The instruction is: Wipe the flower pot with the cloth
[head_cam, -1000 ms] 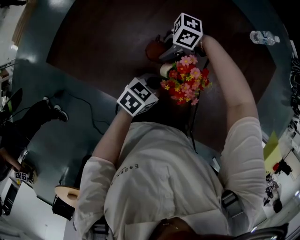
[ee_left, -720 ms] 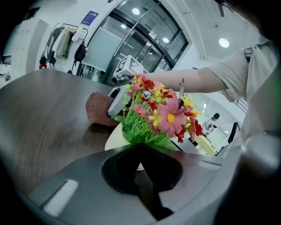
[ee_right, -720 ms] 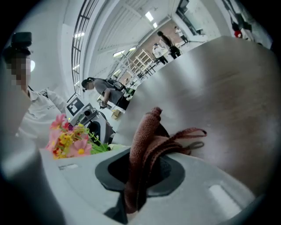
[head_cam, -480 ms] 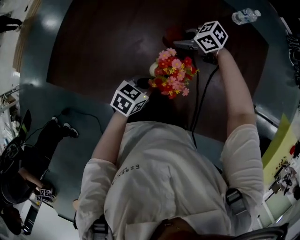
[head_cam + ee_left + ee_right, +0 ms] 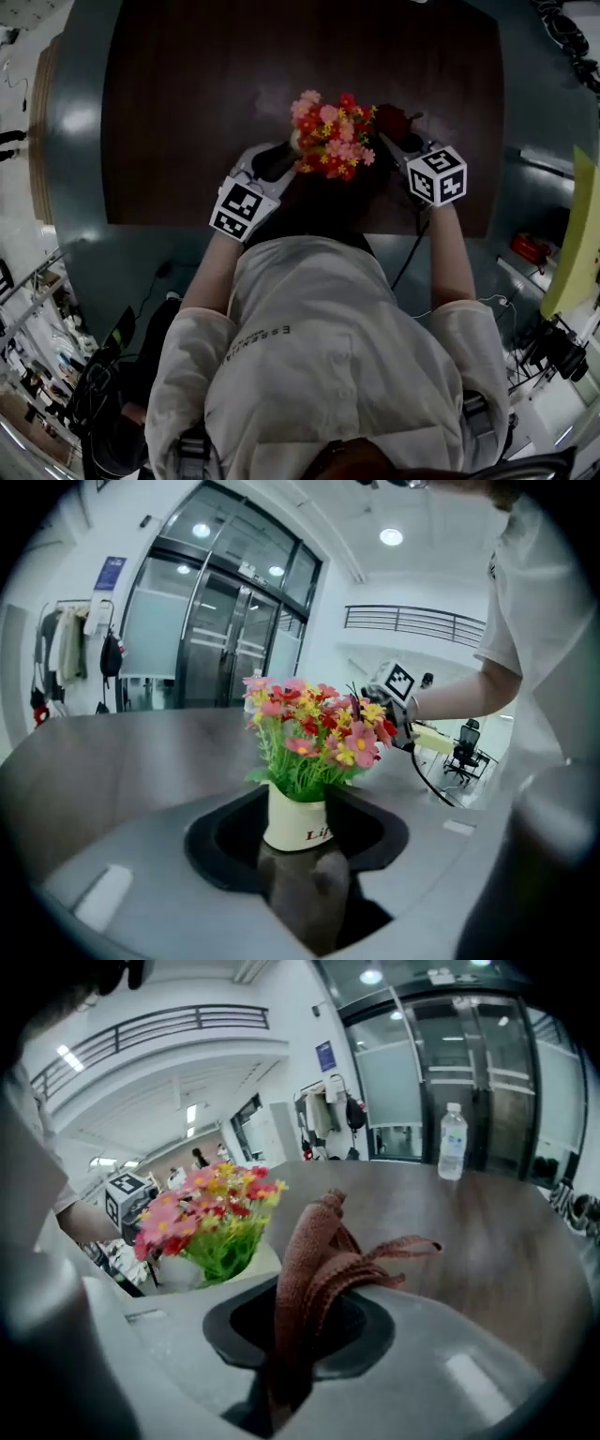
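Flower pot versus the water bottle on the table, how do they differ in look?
The flower pot is cream, opaque and squat; the water bottle is clear, tall and slim. The flower pot is open-topped, full of pink, red and yellow flowers; the water bottle is capped. In the right gripper view the flower pot sits near, the water bottle farther across the table. Both are upright.
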Available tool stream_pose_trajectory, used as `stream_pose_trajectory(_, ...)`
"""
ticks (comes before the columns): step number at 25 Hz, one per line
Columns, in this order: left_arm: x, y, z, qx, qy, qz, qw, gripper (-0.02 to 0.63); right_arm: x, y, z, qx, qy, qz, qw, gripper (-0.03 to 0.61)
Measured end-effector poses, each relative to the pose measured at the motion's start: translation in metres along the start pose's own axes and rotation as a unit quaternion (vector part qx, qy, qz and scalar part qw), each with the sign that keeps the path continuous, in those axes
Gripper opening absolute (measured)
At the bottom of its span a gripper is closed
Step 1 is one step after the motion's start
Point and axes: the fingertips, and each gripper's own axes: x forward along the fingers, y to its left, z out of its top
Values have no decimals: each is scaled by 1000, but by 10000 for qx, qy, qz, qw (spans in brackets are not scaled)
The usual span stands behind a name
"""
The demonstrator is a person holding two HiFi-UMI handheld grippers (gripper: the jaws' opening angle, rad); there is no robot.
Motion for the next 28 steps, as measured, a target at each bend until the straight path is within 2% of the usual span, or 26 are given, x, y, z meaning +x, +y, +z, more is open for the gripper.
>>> stream_pose_trajectory(1,-3,10,1,105,-67,-66,9999,236,-2,11,-11,226,-97,-67,9997,52)
stream_pose_trajectory(2,-3,17,1,218,-79,-131,9996,280,-4,19,-21,452,-201,-142,9987,52)
stream_pose_trajectory(6,19,16,2,701,-13,-676,9952,385,-9,38,-55,1158,-518,-411,9911,52)
stream_pose_trajectory(8,29,10,-2,904,128,-1154,9891,479,-3,50,-59,1307,-592,-464,9886,52)
stream_pose_trajectory(10,40,3,-8,1157,394,-1630,9790,613,3,62,-56,1402,-679,-457,9867,52)
stream_pose_trajectory(11,46,0,-11,1319,518,-1819,9730,630,6,67,-53,1426,-728,-439,9861,52)
stream_pose_trajectory(15,70,-11,-12,1955,598,-2298,9515,630,8,70,-49,1331,-865,-487,9861,52)
stream_pose_trajectory(18,83,-19,-10,2187,540,-2584,9394,630,8,70,-51,1352,-903,-496,9854,52)
stream_pose_trajectory(20,90,-24,-15,2297,707,-2711,9321,630,10,67,-49,1354,-973,-437,9850,52)
stream_pose_trajectory(23,106,-43,-34,2806,1038,-2796,9123,630,2,55,-49,1372,-1080,-412,9838,52)
stream_pose_trajectory(24,111,-47,-37,2935,1026,-2746,9099,630,-1,52,-50,1365,-1102,-424,9836,52)
stream_pose_trajectory(25,113,-49,-37,2925,971,-2708,9120,630,-2,51,-51,1360,-1131,-429,9833,52)
stream_pose_trajectory(28,112,-49,-33,2498,823,-2721,9256,630,-1,55,-52,1393,-1263,-365,9815,52)
